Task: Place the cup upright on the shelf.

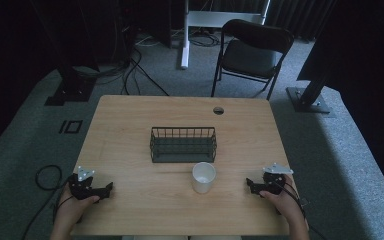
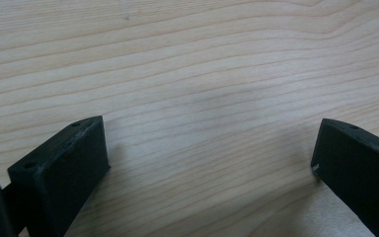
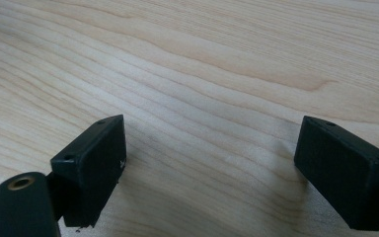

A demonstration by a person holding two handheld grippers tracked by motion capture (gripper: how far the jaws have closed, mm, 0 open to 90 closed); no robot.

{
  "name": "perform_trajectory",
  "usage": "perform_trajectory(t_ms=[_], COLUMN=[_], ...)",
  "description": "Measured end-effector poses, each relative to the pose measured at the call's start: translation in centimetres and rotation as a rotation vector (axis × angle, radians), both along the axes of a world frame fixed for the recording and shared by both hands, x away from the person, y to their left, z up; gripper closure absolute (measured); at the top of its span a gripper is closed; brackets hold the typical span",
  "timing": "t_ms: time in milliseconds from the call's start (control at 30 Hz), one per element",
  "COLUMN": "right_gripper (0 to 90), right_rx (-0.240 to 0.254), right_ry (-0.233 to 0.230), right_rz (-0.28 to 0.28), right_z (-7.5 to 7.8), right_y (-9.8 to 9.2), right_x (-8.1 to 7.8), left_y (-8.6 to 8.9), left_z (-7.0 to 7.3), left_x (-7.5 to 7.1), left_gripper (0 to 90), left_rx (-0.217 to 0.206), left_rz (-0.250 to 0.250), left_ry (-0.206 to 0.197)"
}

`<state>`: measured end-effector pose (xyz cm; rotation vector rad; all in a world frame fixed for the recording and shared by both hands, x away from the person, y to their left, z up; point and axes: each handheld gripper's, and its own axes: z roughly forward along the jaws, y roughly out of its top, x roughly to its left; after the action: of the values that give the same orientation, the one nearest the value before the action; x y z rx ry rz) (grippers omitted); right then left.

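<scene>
A white cup (image 1: 203,177) stands upright on the wooden table (image 1: 130,120), just in front of a black wire basket (image 1: 183,144) at the table's middle. My left gripper (image 1: 105,190) rests at the front left corner, held by a hand, well left of the cup. In the left gripper view its jaws stand wide apart over bare wood, left gripper (image 2: 209,148) open and holding nothing. My right gripper (image 1: 251,186) lies at the front right, to the right of the cup. Seen from its own camera, the right gripper (image 3: 209,145) is open with only wood grain between the jaws.
A round cable hole (image 1: 218,110) sits near the table's far edge. Beyond the table stand a black folding chair (image 1: 252,52) and a white stand (image 1: 186,30). Cables (image 1: 47,175) trail on the grey floor at the left.
</scene>
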<state>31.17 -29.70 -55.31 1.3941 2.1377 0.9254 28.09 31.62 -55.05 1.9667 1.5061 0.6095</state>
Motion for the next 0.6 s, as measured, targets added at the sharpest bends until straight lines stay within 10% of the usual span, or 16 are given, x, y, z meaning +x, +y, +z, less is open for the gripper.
perform_trajectory(t_ms=[600], right_gripper=[12.1], right_rx=[0.000], right_ry=[0.000], right_rz=[0.000], right_z=[0.0], right_y=[0.0], right_x=[0.0], left_y=[-3.7], left_z=[1.6], left_x=[0.7], left_gripper=[1.4], left_rx=[0.009], left_rz=[-0.132], left_ry=[-0.041])
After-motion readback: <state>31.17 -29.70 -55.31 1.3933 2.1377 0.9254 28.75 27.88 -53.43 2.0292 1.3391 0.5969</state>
